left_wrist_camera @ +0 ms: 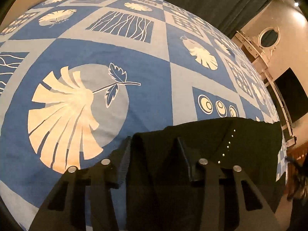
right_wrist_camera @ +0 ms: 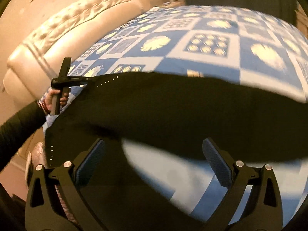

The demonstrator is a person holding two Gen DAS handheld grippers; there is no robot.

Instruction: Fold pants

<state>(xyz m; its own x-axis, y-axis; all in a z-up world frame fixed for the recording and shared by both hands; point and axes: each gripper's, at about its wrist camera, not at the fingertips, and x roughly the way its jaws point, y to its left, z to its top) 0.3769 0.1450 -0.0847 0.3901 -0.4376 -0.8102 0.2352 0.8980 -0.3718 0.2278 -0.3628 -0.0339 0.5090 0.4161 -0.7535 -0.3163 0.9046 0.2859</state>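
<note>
Black pants (right_wrist_camera: 163, 105) with a row of small silver studs lie across the blue-and-white patterned bed cover (right_wrist_camera: 211, 57). In the left wrist view the pants (left_wrist_camera: 211, 144) fill the lower right, and my left gripper (left_wrist_camera: 154, 142) has its fingers around a thick bunch of the black cloth at one end. From the right wrist view the left gripper (right_wrist_camera: 84, 79) shows at the pants' far left corner, held in a hand. My right gripper (right_wrist_camera: 154, 146) is open, its blue pads wide apart above the near edge of the pants.
A beige tufted headboard (right_wrist_camera: 67, 19) runs along the bed's left side. Dark curtains (left_wrist_camera: 211, 0), a white metal frame (left_wrist_camera: 259, 57) and a black screen (left_wrist_camera: 292, 98) stand beyond the bed's far right edge. The bed cover (left_wrist_camera: 115, 57) stretches ahead.
</note>
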